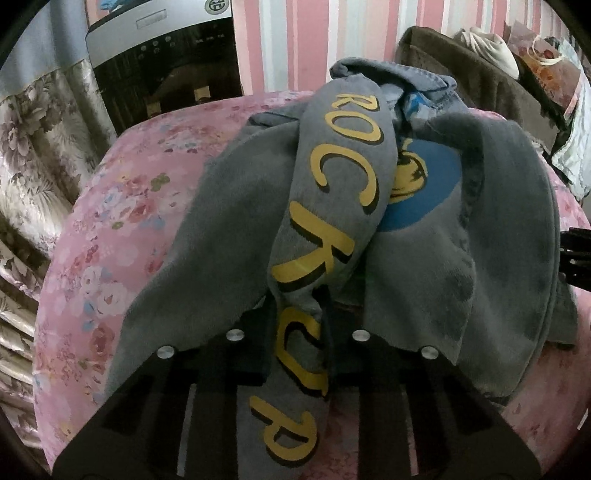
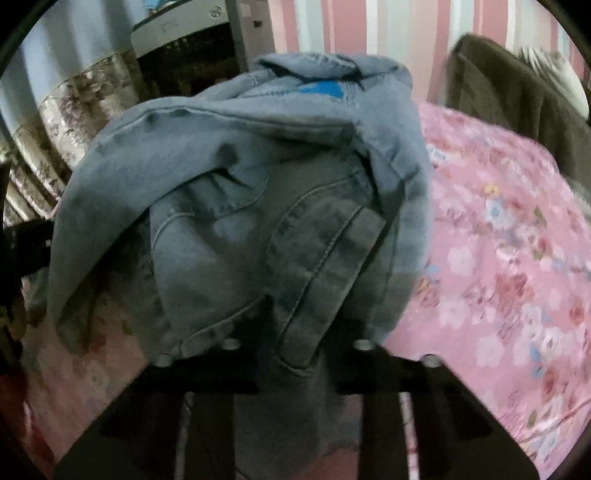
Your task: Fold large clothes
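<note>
In the left wrist view, the left gripper [image 1: 299, 325] is seen clamped on a lettered band of the grey garment [image 1: 332, 192], whose long axis runs toward 12 o'clock over the pink floral bed [image 1: 110, 229]. In the right wrist view, the right gripper [image 2: 295, 347] is closed on the denim side of the same bunched garment [image 2: 236, 206], which is spread from 10 to 1 o'clock.

Left wrist view sits low behind its black hand-held gripper [image 1: 299, 332], looking forward, very close on the grey denim jacket with yellow lettering [image 1: 332, 206]. Right wrist view looks forward along its own hand-held gripper [image 2: 295, 347], equally near. Both share the jacket [image 2: 258, 192], pink floral bed cover [image 1: 122, 229] [image 2: 498, 258] and striped pink wall [image 1: 295, 40] [image 2: 369, 33].
</note>
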Available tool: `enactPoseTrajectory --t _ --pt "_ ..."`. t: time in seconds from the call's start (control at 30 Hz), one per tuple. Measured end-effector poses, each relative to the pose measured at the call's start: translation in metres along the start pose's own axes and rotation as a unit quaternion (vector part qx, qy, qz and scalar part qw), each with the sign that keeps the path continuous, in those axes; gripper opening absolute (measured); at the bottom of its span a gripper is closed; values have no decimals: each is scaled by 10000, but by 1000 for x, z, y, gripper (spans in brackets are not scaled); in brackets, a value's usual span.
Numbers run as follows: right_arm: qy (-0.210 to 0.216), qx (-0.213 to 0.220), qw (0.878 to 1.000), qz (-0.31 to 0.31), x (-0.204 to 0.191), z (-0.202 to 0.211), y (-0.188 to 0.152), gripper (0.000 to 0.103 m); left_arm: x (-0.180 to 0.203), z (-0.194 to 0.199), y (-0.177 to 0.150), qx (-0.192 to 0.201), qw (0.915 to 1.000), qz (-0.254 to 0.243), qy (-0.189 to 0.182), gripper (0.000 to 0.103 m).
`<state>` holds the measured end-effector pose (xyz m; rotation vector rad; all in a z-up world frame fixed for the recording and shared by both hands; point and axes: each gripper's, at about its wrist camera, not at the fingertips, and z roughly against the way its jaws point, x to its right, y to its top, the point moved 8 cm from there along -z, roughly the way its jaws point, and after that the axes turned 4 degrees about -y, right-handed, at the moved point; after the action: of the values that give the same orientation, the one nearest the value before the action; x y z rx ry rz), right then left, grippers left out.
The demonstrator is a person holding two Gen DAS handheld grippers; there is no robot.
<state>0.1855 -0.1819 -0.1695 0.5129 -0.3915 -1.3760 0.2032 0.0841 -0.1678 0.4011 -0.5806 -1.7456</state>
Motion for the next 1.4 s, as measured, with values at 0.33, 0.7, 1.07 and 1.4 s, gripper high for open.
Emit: enactPoseTrajectory --t 0.33,0.7,1.07,1.4 --pt "-1199 616 9875 812 40 29 29 13 -39 25 35 371 9979 470 249 13" --pt "-2562 197 9661 248 158 21 19 15 -104 4 58 371 9899 750 1141 10" --pt "-913 756 9889 -898 133 70 8 49 -92 14 46 413 9884 751 1257 62" --pt "225 967 9916 -835 65 74 -1 49 -10 31 23 502 9966 468 465 78"
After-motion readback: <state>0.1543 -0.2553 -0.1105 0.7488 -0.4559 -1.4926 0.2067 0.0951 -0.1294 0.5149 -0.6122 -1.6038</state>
